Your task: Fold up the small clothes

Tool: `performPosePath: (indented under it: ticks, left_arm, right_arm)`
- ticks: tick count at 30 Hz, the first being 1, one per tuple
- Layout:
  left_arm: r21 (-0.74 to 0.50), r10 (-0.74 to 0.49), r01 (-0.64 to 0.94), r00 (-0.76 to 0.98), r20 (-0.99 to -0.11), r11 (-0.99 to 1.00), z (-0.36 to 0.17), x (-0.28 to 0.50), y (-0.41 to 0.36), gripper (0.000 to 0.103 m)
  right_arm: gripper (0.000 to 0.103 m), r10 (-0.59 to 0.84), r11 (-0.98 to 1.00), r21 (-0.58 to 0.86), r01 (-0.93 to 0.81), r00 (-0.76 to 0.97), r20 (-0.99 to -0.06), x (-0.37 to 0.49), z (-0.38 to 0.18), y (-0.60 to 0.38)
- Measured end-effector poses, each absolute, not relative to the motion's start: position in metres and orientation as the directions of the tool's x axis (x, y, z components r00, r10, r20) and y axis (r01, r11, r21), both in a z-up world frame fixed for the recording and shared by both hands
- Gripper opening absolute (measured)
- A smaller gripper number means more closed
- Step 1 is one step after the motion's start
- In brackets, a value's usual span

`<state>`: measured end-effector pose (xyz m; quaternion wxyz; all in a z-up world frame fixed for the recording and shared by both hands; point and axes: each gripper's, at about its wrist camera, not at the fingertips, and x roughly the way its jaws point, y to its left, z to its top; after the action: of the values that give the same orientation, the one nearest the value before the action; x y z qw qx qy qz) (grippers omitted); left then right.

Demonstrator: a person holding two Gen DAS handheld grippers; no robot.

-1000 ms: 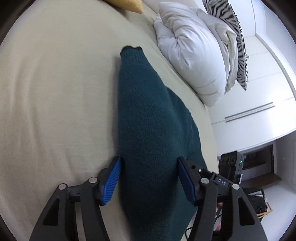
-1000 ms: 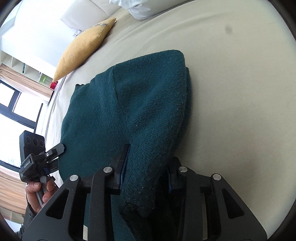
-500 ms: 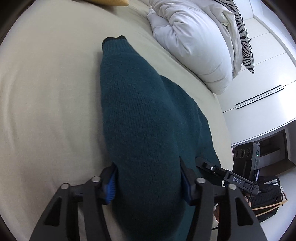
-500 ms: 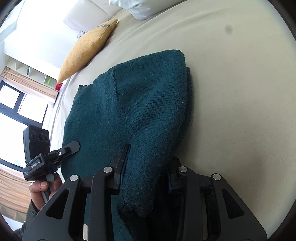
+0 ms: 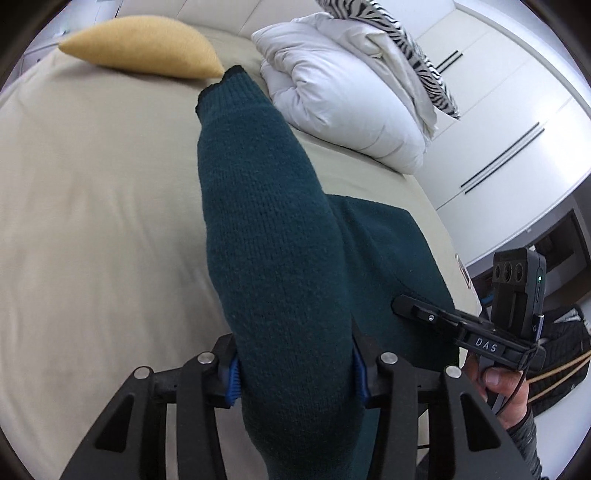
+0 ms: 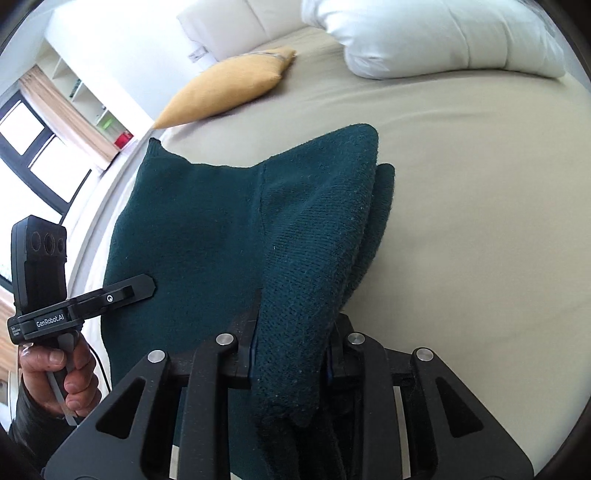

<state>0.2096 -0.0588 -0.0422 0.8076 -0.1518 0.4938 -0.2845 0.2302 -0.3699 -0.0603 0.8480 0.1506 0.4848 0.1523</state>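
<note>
A dark teal knit sweater [image 5: 269, 236] lies on a beige bed sheet [image 5: 92, 206]. My left gripper [image 5: 293, 373] is shut on its near edge and holds that side lifted; a sleeve with a dark cuff [image 5: 221, 83] stretches away from it. My right gripper [image 6: 291, 350] is shut on another bunched edge of the sweater [image 6: 317, 236], also raised off the sheet [image 6: 480, 184]. Each gripper shows in the other's view: the right one [image 5: 410, 308] and the left one [image 6: 144, 286].
A yellow cushion [image 5: 144, 50] and a white duvet [image 5: 343, 99] with a zebra-print pillow [image 5: 406, 33] lie at the bed's far end. White wardrobe doors [image 5: 509, 122] stand to the right. A window with curtains [image 6: 44, 122] is on the left.
My left gripper closed on the sweater's edge and lifted it, so the sleeve now hangs up off the sheet. My right gripper kept its hold and rose with its side.
</note>
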Motion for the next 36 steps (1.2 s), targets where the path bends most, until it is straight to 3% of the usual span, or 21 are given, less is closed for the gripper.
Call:
performPosePath:
  ticks: [7, 15, 27, 30, 36]
  left_arm:
    - [-0.492, -0.592, 0.33, 0.409, -0.695, 0.805, -0.007, 0.14, -0.005, 0.048]
    - [-0.515, -0.588, 0.286, 0.441, -0.678, 0.808, -0.013, 0.108, 0.045, 0.048]
    - [-0.536, -0.55, 0.146, 0.359, -0.754, 0.831, -0.114, 0.131, 0.068, 0.05]
    - [-0.627, -0.618, 0.107, 0.357, -0.7, 0.772, -0.137, 0.132, 0.082, 0.055]
    - [-0.631, -0.625, 0.121, 0.369, -0.688, 0.766, -0.135, 0.128, 0.084, 0.058]
  right_arm:
    - [0.022, 0.432, 0.901, 0.383, -0.202, 0.494, -0.754, 0.169, -0.026, -0.317]
    - [0.022, 0.474, 0.881, 0.388, -0.272, 0.488, -0.733, 0.123, -0.017, -0.254]
    - [0.022, 0.528, 0.843, 0.518, -0.144, 0.402, -0.748, 0.153, -0.103, -0.244]
    - [0.026, 0.515, 0.848, 0.526, -0.073, 0.354, -0.781, 0.161, -0.146, -0.249]
    - [0.031, 0.644, 0.726, 0.688, -0.022, 0.372, -0.668, 0.153, -0.169, -0.275]
